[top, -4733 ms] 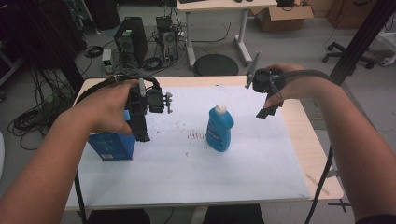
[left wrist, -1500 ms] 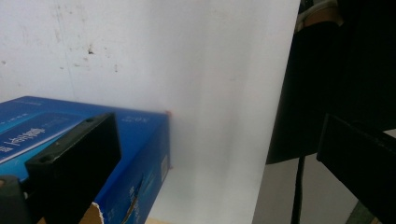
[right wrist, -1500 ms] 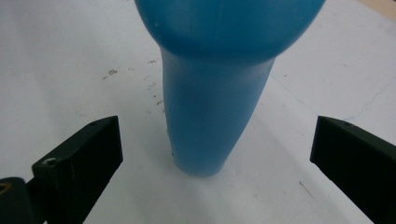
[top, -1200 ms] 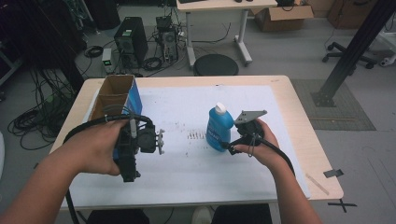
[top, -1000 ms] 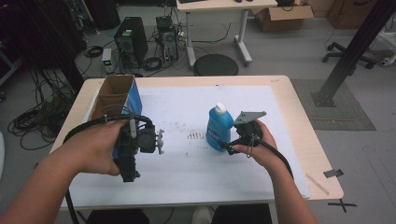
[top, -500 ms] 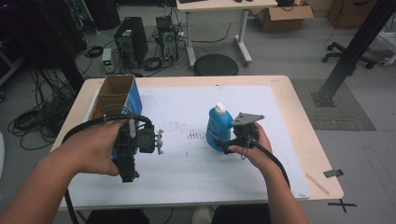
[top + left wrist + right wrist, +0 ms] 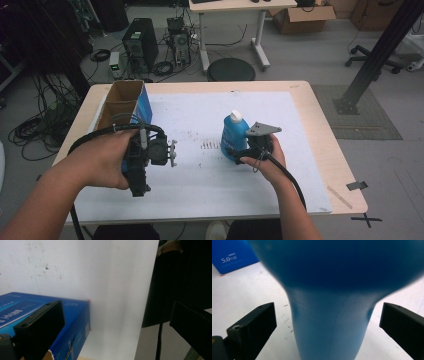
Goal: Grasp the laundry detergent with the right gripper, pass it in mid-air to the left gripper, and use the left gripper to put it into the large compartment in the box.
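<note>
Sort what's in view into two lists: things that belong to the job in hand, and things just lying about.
Part of the job:
- blue bottle, standing between the open jaws of the right gripper
- open blue box, beside the open left gripper
- white sheet they stand on

Lying about:
- computer tower on the floor
- round stool
- cardboard box by the far desk

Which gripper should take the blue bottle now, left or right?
Right. The right gripper already has its open jaws on either side of the blue bottle, ready to close. The left gripper is over by the blue box, away from the bottle.
</note>
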